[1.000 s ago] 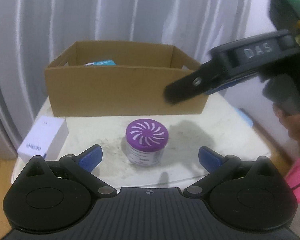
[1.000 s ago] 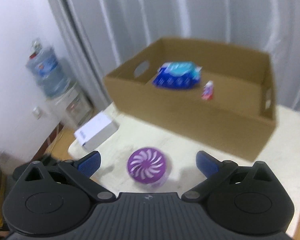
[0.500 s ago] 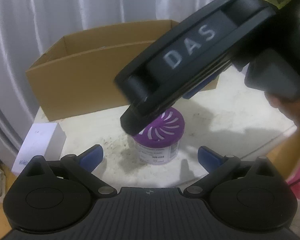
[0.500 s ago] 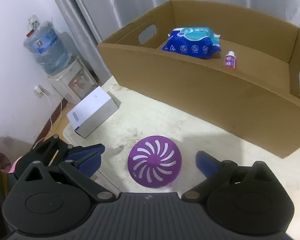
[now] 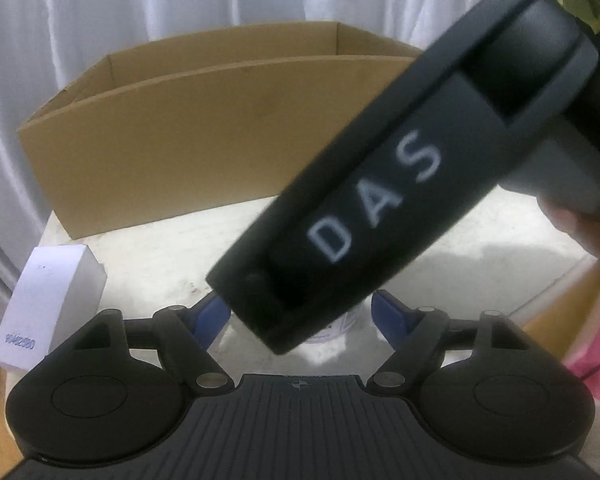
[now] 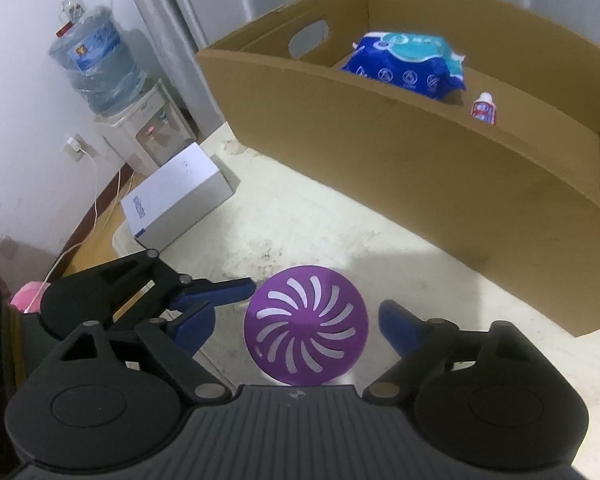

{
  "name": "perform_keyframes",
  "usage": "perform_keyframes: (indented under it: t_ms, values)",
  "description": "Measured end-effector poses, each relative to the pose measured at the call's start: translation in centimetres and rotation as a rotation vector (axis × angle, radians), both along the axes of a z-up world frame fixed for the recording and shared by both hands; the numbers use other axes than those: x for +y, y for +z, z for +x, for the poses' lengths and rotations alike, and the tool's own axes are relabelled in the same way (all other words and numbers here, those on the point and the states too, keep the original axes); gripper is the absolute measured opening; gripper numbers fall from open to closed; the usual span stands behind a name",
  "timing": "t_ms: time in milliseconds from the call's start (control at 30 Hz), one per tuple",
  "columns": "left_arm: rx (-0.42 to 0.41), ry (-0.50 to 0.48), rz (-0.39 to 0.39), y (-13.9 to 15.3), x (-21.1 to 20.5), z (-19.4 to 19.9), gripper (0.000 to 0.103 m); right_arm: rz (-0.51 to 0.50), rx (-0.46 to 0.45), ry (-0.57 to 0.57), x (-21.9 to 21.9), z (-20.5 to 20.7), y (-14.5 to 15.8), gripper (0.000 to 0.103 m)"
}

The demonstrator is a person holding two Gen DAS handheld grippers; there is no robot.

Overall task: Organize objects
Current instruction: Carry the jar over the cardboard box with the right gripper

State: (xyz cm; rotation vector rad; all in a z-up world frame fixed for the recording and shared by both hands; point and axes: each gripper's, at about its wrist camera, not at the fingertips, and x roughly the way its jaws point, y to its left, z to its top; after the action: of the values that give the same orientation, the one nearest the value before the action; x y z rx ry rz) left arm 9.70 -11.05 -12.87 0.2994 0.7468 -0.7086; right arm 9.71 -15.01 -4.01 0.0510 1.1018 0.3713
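Note:
A jar with a purple slotted lid stands on the white table in front of the cardboard box. My right gripper hangs over it from above. Its jaws are closing, the lid lies between them, and a gap shows on each side. My left gripper comes in low from the side, its jaws also closing around the jar. In the left wrist view the right gripper's black body hides all but a strip of the jar's white wall. One blue finger of the left gripper reaches the jar's edge; I cannot see whether it touches.
The box holds a blue wipes pack and a small red-labelled bottle. A white carton lies near the table's left edge. Beyond that edge stands a water dispenser. A hand grips the right tool.
Both grippers have come down and closer to the jar, and their jaws have narrowed. The right gripper's body now covers the jar in the left wrist view.

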Motion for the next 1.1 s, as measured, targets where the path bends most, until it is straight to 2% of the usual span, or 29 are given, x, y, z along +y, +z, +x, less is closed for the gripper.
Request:
perform_keyframes:
  t_ms: [67, 267, 367, 767, 1100]
  values:
    - [0.002, -0.003, 0.003, -0.1, -0.1, 0.1, 0.078, 0.007, 0.015, 0.001, 0.0, 0.1, -0.3, 0.082]
    - [0.014, -0.021, 0.011, -0.4, -0.5, 0.3, 0.077, 0.005, 0.024, -0.005, -0.1, 0.4, -0.6, 0.076]
    - [0.03, -0.022, 0.014, -0.6, -0.7, 0.5, 0.071, 0.013, 0.034, -0.01, -0.4, 0.6, -0.7, 0.074]
    - [0.034, -0.02, 0.011, -0.9, -1.5, 0.9, 0.066, 0.055, 0.066, -0.035, -1.0, 0.9, -1.3, 0.074]
    - [0.044, -0.016, -0.004, -0.5, -2.8, 0.5, 0.065, 0.075, 0.075, -0.058, -1.5, 0.9, -1.2, 0.074]
